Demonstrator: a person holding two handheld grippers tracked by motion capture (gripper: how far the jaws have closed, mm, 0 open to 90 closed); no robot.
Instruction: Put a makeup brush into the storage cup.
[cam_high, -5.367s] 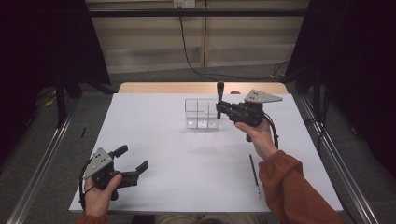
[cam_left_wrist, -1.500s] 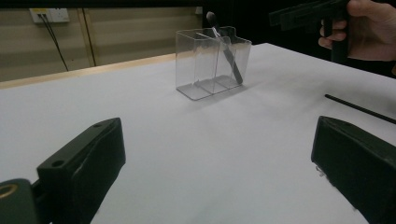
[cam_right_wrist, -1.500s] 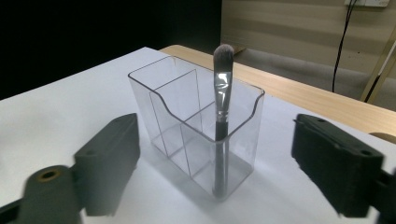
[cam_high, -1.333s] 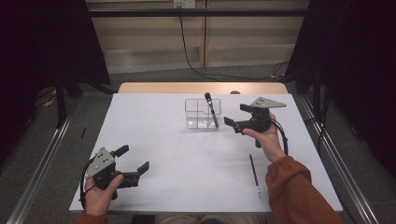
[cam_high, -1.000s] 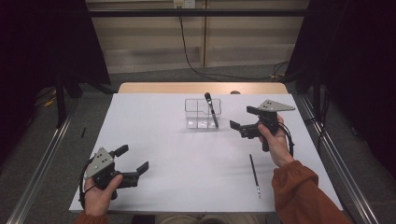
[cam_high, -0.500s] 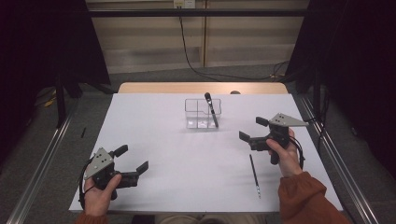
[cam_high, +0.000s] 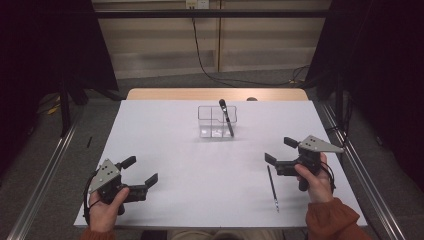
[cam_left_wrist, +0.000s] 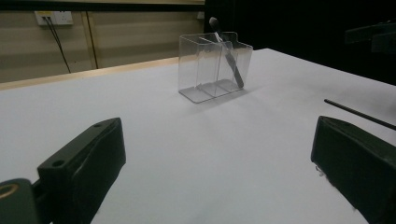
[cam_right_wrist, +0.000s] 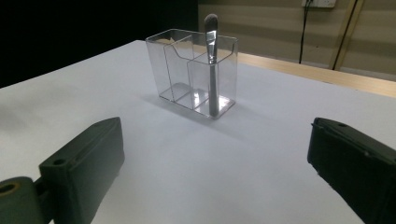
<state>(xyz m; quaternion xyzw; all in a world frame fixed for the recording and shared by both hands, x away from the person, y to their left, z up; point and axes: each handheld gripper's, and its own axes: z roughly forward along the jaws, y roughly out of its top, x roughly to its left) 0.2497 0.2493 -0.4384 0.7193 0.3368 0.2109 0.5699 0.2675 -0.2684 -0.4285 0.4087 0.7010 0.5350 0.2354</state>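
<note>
A clear plastic organizer (cam_high: 212, 121) with several compartments stands at the far middle of the white table. A dark makeup brush (cam_high: 225, 115) leans upright in its right compartment, head up. A thin black pencil-like stick (cam_high: 272, 187) lies on the table near the right front. My right gripper (cam_high: 279, 150) is open and empty, held just right of the stick's far end. My left gripper (cam_high: 140, 170) is open and empty at the near left. The organizer (cam_left_wrist: 212, 65) and the stick (cam_left_wrist: 359, 114) lie ahead in the left gripper view. The brush (cam_right_wrist: 212, 70) faces the right gripper view.
The white table (cam_high: 175, 150) has a wooden strip (cam_high: 215, 94) along its far edge. Metal rails (cam_high: 360, 165) run along both sides. A black cable (cam_high: 200, 55) hangs down the back wall.
The right gripper let go of the brush in the organizer, then drew back toward the near right and came down beside the stick. The left gripper stayed still.
</note>
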